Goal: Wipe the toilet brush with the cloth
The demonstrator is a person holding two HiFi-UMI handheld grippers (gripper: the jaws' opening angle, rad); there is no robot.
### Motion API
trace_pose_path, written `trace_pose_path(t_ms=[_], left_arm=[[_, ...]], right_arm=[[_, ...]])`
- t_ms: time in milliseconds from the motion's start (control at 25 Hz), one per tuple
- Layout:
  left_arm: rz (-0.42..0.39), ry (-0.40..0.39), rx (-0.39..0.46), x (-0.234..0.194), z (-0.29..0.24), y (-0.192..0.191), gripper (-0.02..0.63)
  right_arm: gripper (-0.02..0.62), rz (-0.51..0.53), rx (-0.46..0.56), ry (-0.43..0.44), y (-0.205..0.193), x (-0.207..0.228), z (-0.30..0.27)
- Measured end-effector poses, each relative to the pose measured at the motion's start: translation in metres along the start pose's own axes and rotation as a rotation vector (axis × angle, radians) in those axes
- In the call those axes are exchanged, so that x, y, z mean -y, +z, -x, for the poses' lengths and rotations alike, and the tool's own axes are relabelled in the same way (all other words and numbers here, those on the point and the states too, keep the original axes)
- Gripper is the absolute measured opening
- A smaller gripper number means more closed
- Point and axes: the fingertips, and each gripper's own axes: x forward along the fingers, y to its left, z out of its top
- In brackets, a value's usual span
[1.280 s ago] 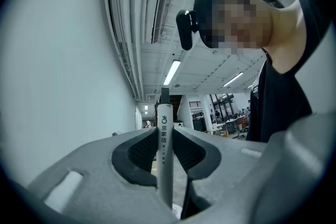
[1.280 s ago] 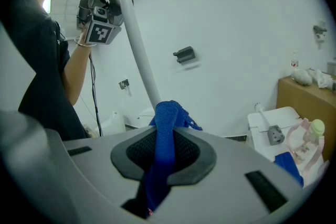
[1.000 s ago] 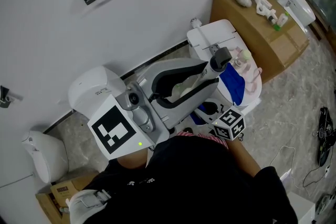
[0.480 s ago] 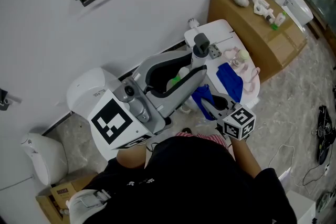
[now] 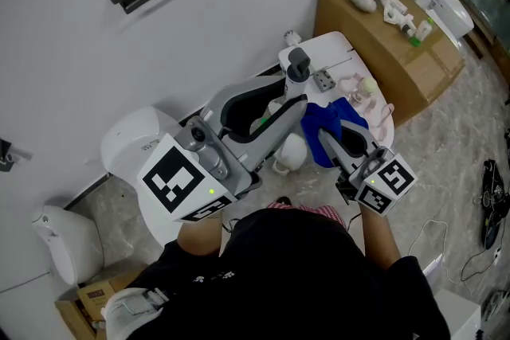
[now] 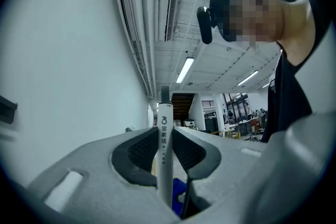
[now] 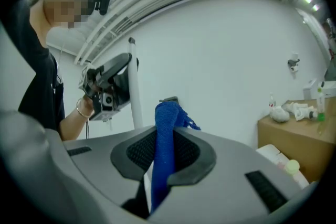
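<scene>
The left claw [image 6: 166,131] is clamped on the white toilet brush handle [image 6: 165,165], which stands upright between its pads. The right claw [image 7: 165,132] pinches the blue cloth [image 7: 167,113] just beside the brush.

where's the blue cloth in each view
head view: right of centre, cloth in the right claw
left gripper view: blue patch, bottom centre, beside the brush handle
right gripper view: centre, clamped between the jaws
shared landmark: white brush handle, held by the left claw
</scene>
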Motion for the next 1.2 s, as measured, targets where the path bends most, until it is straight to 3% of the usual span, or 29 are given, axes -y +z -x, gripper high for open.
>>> trace_pose_path(t_ms=[320,680,840,1200], left_arm=[[0.01,0.018,-0.008,-0.007,-0.001,-0.005,0.091],[0.009,0.027,-0.035,-0.004,-0.004,-0.012,0.091],[0.005,0.02,-0.05,-0.002,-0.007,-0.014,0.091],[0.003,0.027,-0.046,0.001,-0.009,-0.013,0.091]], right_arm=[[0.063,0.083,0.235,0.062,0.1,-0.032,0.01],[0.063,0.142,0.417,0.12,0.166,-0.063,0.029],[0.063,0.186,0.426,0.166,0.176,-0.082,0.025],[0.063,0.245,0.356,0.155,0.165,-0.091,0.013]])
